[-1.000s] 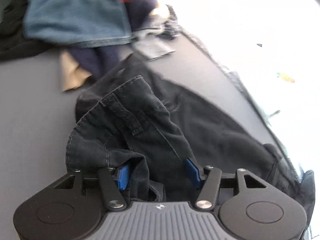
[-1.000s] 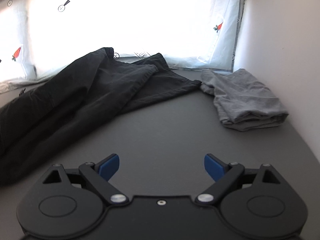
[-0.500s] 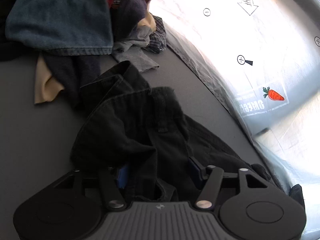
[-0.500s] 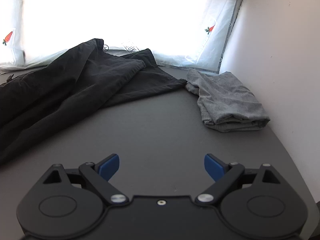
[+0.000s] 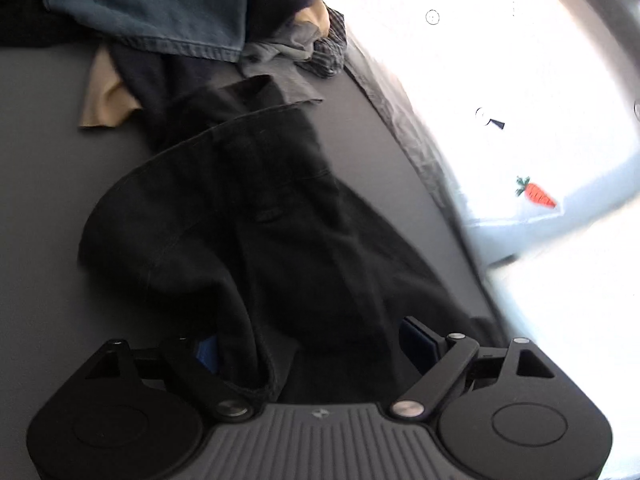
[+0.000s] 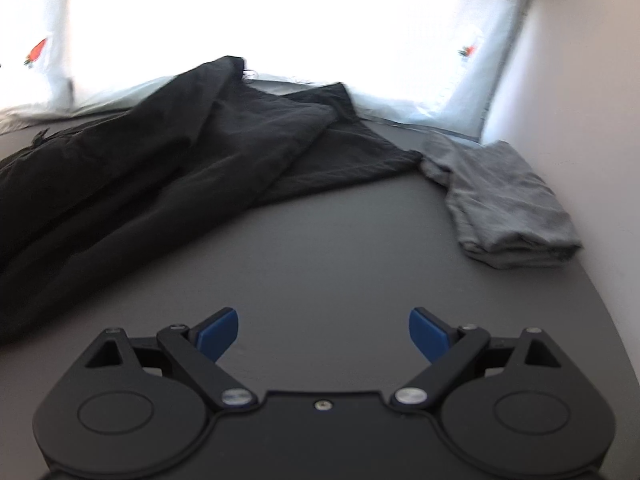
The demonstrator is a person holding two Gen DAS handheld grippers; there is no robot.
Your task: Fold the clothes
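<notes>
Black trousers [image 5: 256, 216] lie crumpled on the grey table [image 5: 44, 208], their waistband end toward me in the left wrist view. My left gripper [image 5: 312, 346] is open, and a fold of the trousers lies loose between its blue pads [image 5: 418, 344]. The left pad is half hidden by cloth. In the right wrist view the trousers [image 6: 160, 176] have their legs spread across the table's far left. My right gripper [image 6: 323, 332] hovers open over the bare table [image 6: 320, 248], apart from the cloth.
A heap of unfolded clothes [image 5: 160, 4], with a blue denim piece on top, sits at the far left end. A folded grey garment [image 6: 508, 204] rests by the white wall [image 6: 580, 128]. A bright carrot-print sheet [image 5: 536, 196] lines the table's far edge.
The left gripper's fingers have spread wider, loosening their hold on the trousers' waistband, and the view swung toward the sheet. The right gripper shifted slightly and stayed open.
</notes>
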